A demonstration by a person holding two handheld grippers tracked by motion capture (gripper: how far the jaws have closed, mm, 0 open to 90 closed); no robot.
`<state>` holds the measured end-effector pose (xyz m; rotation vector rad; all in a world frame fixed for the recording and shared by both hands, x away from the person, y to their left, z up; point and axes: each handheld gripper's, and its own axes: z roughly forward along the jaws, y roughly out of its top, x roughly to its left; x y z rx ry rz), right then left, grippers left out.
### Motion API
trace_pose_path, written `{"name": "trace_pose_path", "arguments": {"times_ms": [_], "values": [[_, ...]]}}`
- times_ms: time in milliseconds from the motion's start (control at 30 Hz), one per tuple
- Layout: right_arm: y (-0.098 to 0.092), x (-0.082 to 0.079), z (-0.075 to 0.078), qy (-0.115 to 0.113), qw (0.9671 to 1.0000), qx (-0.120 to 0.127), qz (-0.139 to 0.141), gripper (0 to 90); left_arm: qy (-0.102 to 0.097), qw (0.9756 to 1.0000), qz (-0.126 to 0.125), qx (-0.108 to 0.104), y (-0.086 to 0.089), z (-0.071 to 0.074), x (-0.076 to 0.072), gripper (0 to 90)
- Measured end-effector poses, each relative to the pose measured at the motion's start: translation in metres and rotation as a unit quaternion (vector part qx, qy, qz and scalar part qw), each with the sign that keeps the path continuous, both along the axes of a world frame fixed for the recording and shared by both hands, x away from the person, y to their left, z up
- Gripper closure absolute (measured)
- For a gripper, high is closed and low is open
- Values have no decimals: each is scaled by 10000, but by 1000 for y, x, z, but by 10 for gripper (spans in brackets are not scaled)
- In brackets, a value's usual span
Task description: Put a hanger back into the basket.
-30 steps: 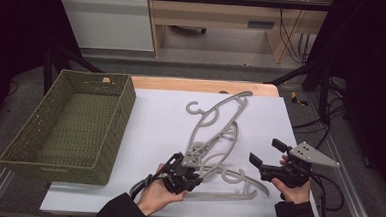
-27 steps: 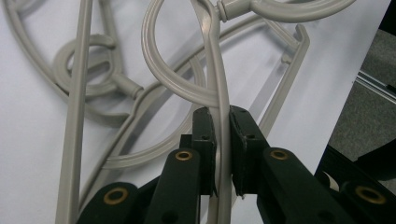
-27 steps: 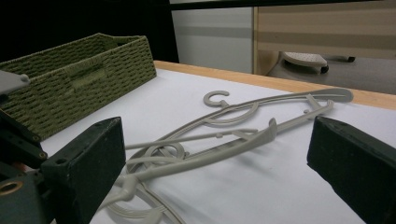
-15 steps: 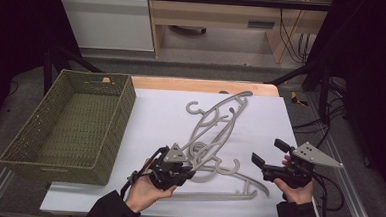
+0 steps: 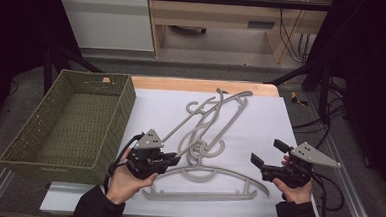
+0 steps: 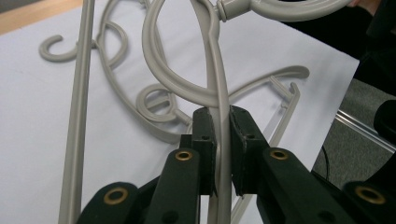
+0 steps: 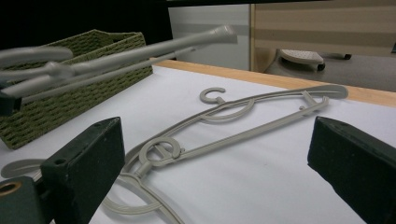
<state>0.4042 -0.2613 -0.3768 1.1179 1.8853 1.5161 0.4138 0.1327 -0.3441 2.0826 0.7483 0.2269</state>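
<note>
We see left tool (image 5: 171, 160) clamped on hanger (image 6: 219, 100) at lower left; right tool (image 5: 268, 157) wide open, empty, lower right; basket (image 5: 75, 127) left on counter (image 5: 270, 117).

On the table (image 5: 146, 111), you have the wicker basket (image 5: 75, 120) at the left edge. Right of it, mid-table, the hangers (image 5: 210, 129) lie overlapped, with one hanger (image 5: 212, 182) nearest you. Your left gripper (image 5: 170, 161) sits between basket and hangers; your right gripper (image 5: 266, 155) is at the table's right.
</note>
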Motion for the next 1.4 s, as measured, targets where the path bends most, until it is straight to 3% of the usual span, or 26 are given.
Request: {"name": "trace_pose_path", "arguments": {"times_ms": [367, 733, 1000, 1200, 1400], "values": [[2, 2, -1, 22, 10000, -41, 10, 42, -179, 9996, 10, -213, 29, 24, 11, 813], [5, 3, -4, 55, 9999, -127, 22, 37, -450, 9989, 147, 20, 56, 57, 22, 813], [7, 4, -5, 82, 9998, -149, 31, 34, -512, 9982, 297, 4, 85, 75, 32, 813], [7, 4, -5, 94, 9998, -154, 36, 34, -506, 9977, 447, 72, 108, 80, 42, 812], [8, 5, -6, 108, 9998, -178, 23, 34, -535, 9964, 618, 227, 134, 75, 49, 812]]}}
